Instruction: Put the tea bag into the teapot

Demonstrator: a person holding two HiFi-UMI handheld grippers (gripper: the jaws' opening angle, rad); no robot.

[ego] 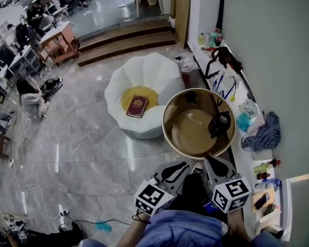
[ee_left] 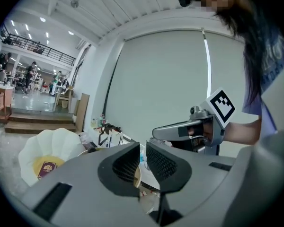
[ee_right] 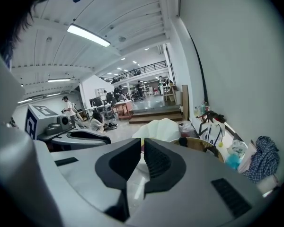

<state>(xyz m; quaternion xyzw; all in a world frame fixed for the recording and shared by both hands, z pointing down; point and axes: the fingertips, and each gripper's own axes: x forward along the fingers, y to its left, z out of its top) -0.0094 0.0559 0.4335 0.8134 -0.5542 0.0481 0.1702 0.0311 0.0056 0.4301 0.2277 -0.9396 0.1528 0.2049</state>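
A black teapot (ego: 220, 123) stands at the right side of a round tan table (ego: 175, 138). A small pale scrap (ego: 195, 118) lies near the table's middle, too small to tell whether it is the tea bag. A small dark object (ego: 190, 96) sits at the far rim. Both grippers hover side by side short of the table's near edge, pointing at it. My left gripper (ego: 184, 164) (ee_left: 143, 148) has its jaws together with nothing between them. The right gripper (ego: 208, 159) (ee_right: 142, 145) is likewise shut and empty. Neither touches the teapot.
A white petal-shaped seat (ego: 159, 71) with a yellow cushion and a red book (ego: 137, 106) stands left of the table. A cluttered ledge (ego: 247, 94) runs along the right wall, with a blue cloth (ego: 265, 133) and bottles. Wooden steps (ego: 123, 40) lie beyond.
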